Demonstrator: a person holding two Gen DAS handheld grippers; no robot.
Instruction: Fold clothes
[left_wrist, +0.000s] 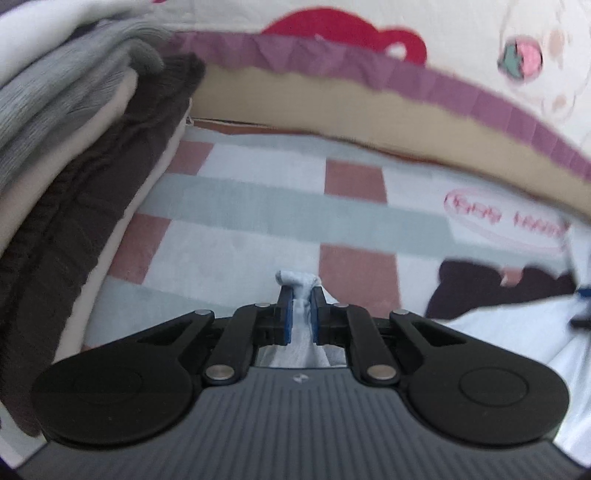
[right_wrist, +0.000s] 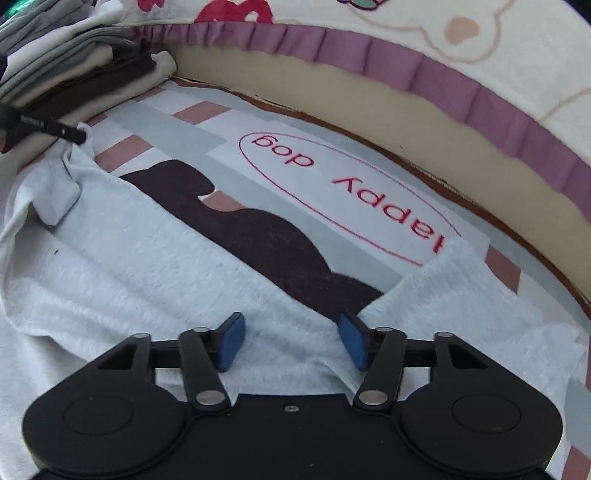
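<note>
Checked bedding printed with a "happy dog" oval (right_wrist: 347, 199) carries the pale grey shirt (right_wrist: 155, 266), which lies spread just below that oval, with a stack of folded clothes (right_wrist: 74, 70) well off to its left. Left gripper (left_wrist: 301, 314) is clamped on a bunched edge of the shirt, while the right gripper (right_wrist: 291, 341) hovers over it, jaws wide and empty. I judge the knit light, soft and floppy, best taken by pinching 2 edge points or corners.
</note>
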